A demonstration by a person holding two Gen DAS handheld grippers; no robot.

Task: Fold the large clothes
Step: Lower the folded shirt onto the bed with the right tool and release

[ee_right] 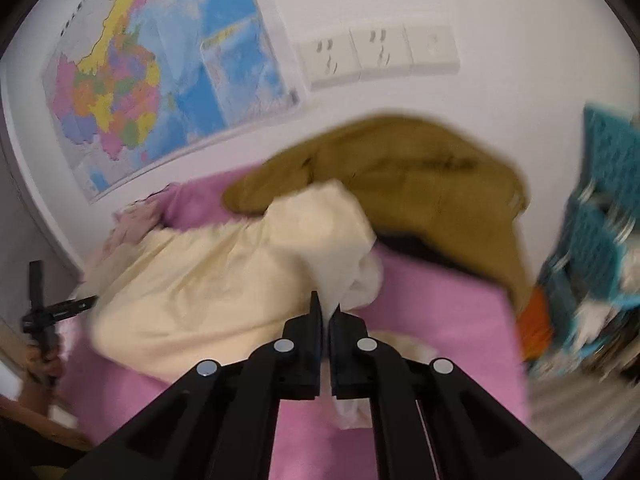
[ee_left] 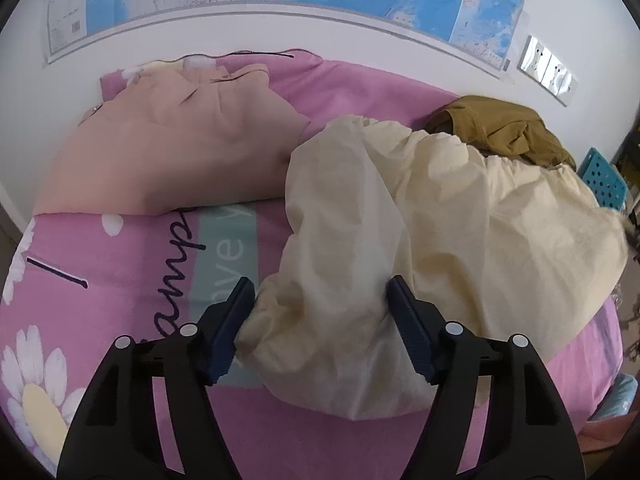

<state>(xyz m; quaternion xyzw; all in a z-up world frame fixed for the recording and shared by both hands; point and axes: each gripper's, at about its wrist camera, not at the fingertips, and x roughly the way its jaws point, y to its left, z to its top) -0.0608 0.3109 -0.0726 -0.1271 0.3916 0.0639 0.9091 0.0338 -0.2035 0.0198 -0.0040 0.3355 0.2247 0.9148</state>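
Two grippers angled down, left gripper (ee_left: 320,292) spread around cream garment (ee_left: 460,220), right gripper (ee_right: 326,308) pinching its edge.

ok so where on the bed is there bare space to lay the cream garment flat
The near-left pink bedspread is bare, bordered by the peach garment behind and the cream garment to the right. A smaller bare strip lies along the near edge. The far right is crowded: the brown garment is heaped against the cream one.

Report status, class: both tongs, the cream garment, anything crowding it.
Left tongs open, straddling cream garment. Right tongs shut on its edge. Brown garment touching far side; peach garment beside it.
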